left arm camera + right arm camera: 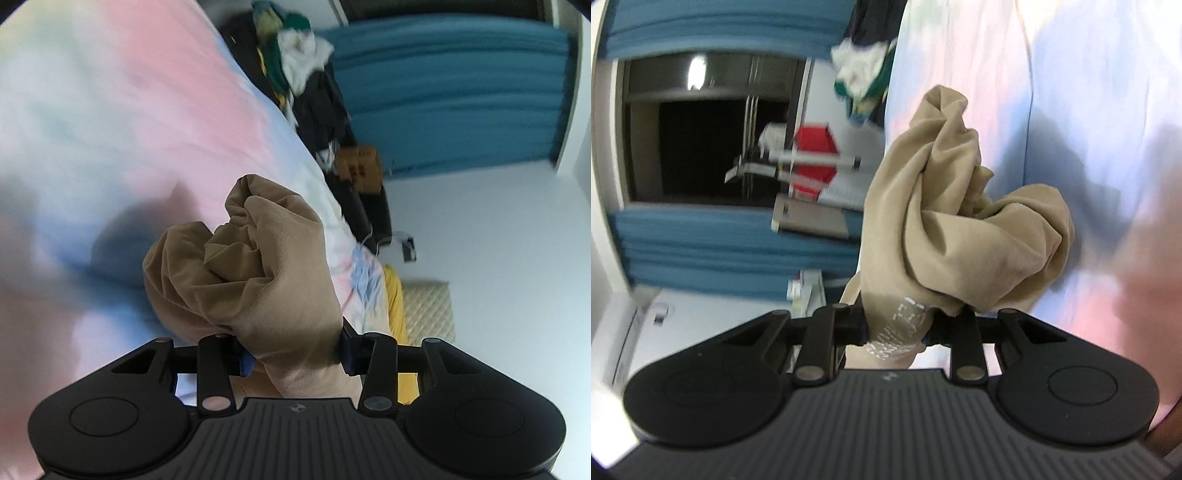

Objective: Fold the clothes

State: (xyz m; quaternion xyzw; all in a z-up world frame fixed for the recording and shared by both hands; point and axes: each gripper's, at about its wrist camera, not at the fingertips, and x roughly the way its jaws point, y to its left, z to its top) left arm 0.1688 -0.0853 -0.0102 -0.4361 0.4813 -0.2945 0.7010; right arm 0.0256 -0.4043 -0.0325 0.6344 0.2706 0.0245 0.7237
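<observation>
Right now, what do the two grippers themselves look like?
Both look alike. The left gripper and right gripper are matte black, with a ribbed central body, a round disc on each side, and black link bars with silver pivot pins. A small round emblem marks the ribbed top. The left fingers have blue pads. No cables show.

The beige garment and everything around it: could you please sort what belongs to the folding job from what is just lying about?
In the job:
- beige garment, bunched
- left tongs, clamped on it
- right tongs, clamped on it
- pastel bedspread

Lying about:
- heap of clothes
- cardboard box
- blue curtain
</observation>
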